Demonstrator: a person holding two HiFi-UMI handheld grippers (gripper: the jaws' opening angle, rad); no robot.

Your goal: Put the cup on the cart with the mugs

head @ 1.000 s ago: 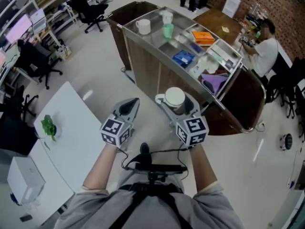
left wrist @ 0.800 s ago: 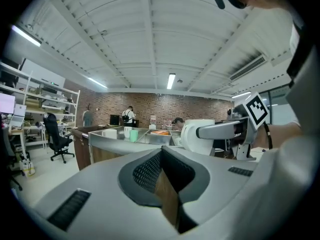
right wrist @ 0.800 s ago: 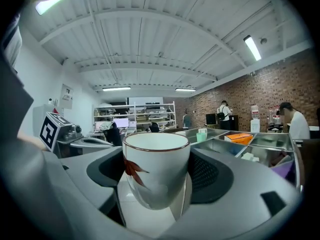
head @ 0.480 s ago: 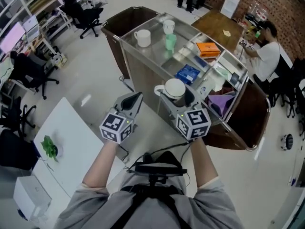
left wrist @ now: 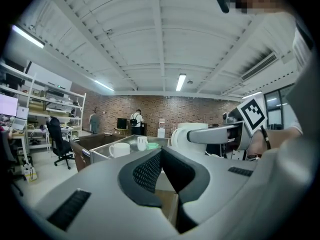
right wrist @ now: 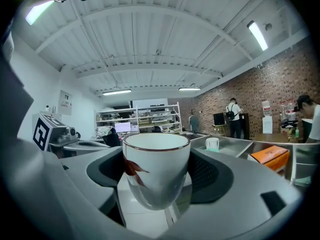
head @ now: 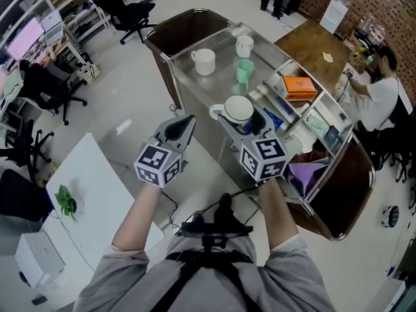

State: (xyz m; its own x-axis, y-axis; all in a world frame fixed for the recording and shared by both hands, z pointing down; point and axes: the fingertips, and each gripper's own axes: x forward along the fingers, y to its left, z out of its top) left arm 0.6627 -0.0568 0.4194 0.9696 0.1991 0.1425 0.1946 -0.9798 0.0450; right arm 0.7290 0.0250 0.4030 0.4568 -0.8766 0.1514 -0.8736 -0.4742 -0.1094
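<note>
A white cup (head: 238,108) with a brown rim and a red leaf mark (right wrist: 156,171) sits upright between the jaws of my right gripper (head: 238,117) (right wrist: 156,184), which is shut on it. The cup hangs just at the near edge of the steel-topped cart (head: 218,83). On the cart's top stand a white mug (head: 204,61) (left wrist: 119,149), a smaller white cup (head: 244,45) (right wrist: 212,143) and a green cup (head: 245,71). My left gripper (head: 184,123) (left wrist: 161,154) is held beside the right one, left of the cup, jaws shut and empty.
The cart's right half has compartments with an orange box (head: 299,86) and blue packets (head: 273,119). A brown bin (head: 188,28) hangs on its far end. A white table (head: 97,194) lies at lower left, office chairs (head: 45,90) beyond. A person (head: 380,99) sits at the right.
Both grippers and the held cup have moved forward toward the cart, which now lies right in front of them. The grip on the cup is unchanged.
</note>
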